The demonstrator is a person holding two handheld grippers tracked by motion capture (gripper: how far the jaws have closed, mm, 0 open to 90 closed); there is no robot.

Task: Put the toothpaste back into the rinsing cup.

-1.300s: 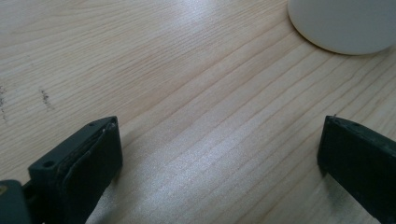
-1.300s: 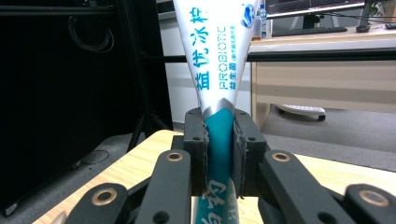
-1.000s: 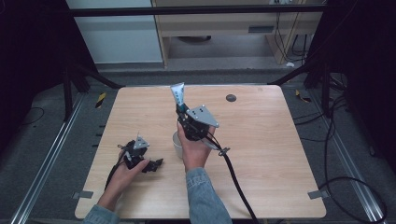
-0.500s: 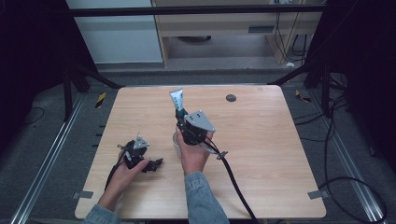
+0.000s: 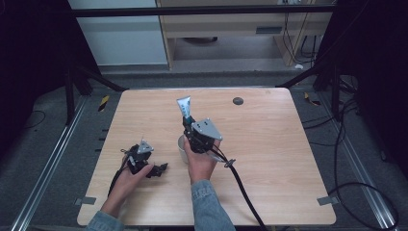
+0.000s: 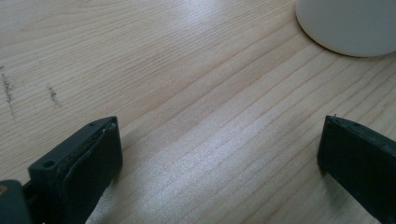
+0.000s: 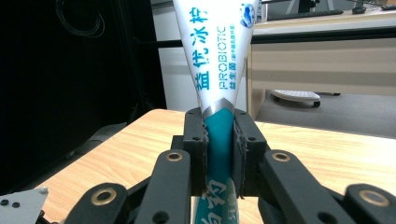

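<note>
In the high view the right gripper [image 5: 186, 117] stood over the middle of the wooden table [image 5: 269, 159], raised in the person's right hand [image 5: 201, 163] and clenched on a toothpaste tube [image 5: 184, 107], whose flat white end rose toward twelve o'clock above the jaws. The right gripper view showed the hold closely: the two black jaws pressed from either side on the teal lower part of the toothpaste tube [image 7: 219, 135], while its white upper part, printed with blue lettering, widened upward out of the top of that view. Just beside the right hand, at about nine o'clock from it, a pale round cup [image 5: 183, 145] sat on the table, partly hidden by the gripper; whether the hand touched it could not be told. Toward seven o'clock from the cup the left gripper [image 5: 161, 168] lay low on the table in the person's left hand [image 5: 130, 175], its jaws pointing toward three o'clock. In the left gripper view its jaws stood released and well apart with bare wood grain between them, and the pale rim of the cup [image 6: 348, 25] curved in at about one o'clock. A small dark round mark [image 5: 237, 101] sat on the tabletop near the far edge, at about two o'clock from the tube. A black cable [image 5: 240, 187] trailed from the right gripper toward five o'clock.
</note>
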